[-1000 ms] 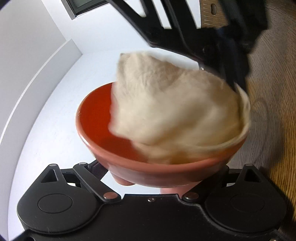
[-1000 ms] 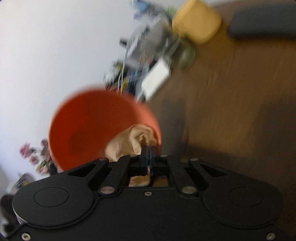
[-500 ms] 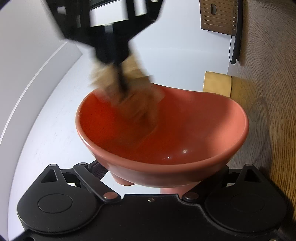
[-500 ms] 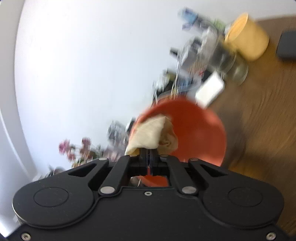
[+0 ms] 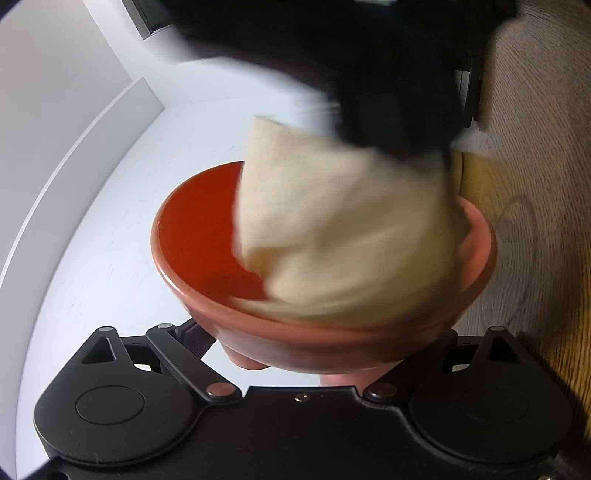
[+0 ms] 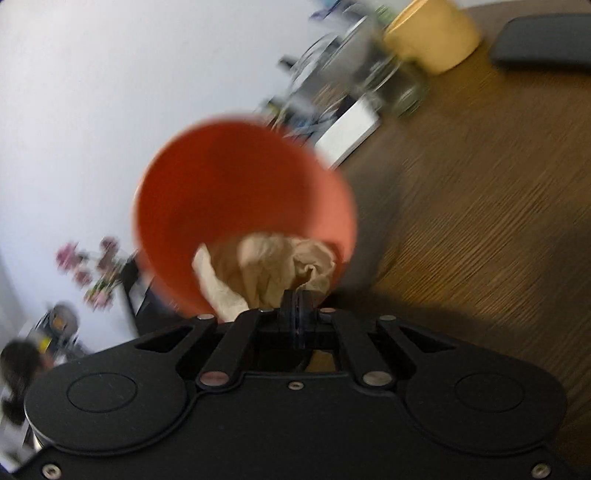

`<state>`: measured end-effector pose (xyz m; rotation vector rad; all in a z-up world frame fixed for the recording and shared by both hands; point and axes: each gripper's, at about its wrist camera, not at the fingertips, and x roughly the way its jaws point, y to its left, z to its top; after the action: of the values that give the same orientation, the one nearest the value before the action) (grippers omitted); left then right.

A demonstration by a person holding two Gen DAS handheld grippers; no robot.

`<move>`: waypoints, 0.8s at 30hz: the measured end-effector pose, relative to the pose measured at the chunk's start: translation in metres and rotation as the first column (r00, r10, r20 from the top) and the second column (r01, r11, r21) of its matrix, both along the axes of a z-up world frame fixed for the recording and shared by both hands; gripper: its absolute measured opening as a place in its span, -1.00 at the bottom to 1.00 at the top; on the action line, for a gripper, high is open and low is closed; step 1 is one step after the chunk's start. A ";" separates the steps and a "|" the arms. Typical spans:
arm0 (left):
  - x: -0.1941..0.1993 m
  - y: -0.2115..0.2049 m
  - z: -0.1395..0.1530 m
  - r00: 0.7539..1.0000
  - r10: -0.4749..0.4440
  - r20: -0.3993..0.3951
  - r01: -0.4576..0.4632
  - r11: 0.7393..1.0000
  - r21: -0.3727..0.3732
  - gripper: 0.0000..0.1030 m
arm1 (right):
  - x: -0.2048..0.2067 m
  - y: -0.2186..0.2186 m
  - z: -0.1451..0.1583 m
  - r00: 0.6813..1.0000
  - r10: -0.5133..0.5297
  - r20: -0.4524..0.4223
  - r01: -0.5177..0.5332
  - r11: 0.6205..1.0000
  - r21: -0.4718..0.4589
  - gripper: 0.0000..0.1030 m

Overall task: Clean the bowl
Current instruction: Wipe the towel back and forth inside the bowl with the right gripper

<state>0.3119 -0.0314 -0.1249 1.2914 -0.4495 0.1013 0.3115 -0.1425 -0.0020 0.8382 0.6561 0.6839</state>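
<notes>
A red-orange bowl fills the middle of the left wrist view. It is held off the table and tipped, with my left gripper shut on its base from both sides. A cream cloth is bunched inside the right half of the bowl. My right gripper, a black blur, comes in from above and is shut on the cloth. The right wrist view shows the bowl from its open side. There the cloth lies against the bowl's near wall, just beyond the closed right gripper.
A wooden table lies to the right. At its far end are a yellow container, a dark flat object, a white box and blurred clutter. Pink flowers and a person's head are at lower left.
The right gripper swept the cloth from the bowl's right side across to its far left wall, then back to the right. The bowl and the left gripper stayed put.
</notes>
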 end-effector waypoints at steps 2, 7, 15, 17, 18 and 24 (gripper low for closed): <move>0.000 0.000 0.000 1.000 0.000 0.000 0.000 1.000 0.000 0.79 | -0.004 0.004 0.016 0.998 0.002 0.058 -0.003 1.000 0.011 -0.95; 0.000 0.000 0.000 1.000 0.000 0.000 0.000 1.000 0.000 0.79 | -0.001 -0.015 0.049 0.977 -0.129 0.171 0.122 0.991 0.051 -0.95; 0.000 0.000 0.000 1.000 0.000 0.000 0.000 1.000 0.000 0.79 | 0.013 -0.047 0.015 0.969 -0.245 0.026 0.246 0.969 -0.017 -0.95; 0.000 0.000 0.000 1.000 0.000 0.000 0.000 1.000 0.000 0.79 | 0.009 -0.041 -0.001 0.981 -0.195 -0.026 0.194 0.980 -0.045 -0.95; 0.000 0.000 0.000 1.000 0.000 0.000 0.000 1.000 0.000 0.79 | 0.008 -0.037 -0.004 0.983 -0.180 -0.032 0.178 0.983 -0.049 -0.95; 0.000 -0.001 -0.001 1.000 0.000 0.000 0.000 1.000 0.000 0.79 | -0.017 -0.003 0.011 0.999 -0.038 0.022 0.038 0.999 0.004 -0.95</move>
<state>0.3116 -0.0320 -0.1254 1.2913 -0.4494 0.1012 0.2946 -0.1457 0.0095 0.8429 0.6181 0.6595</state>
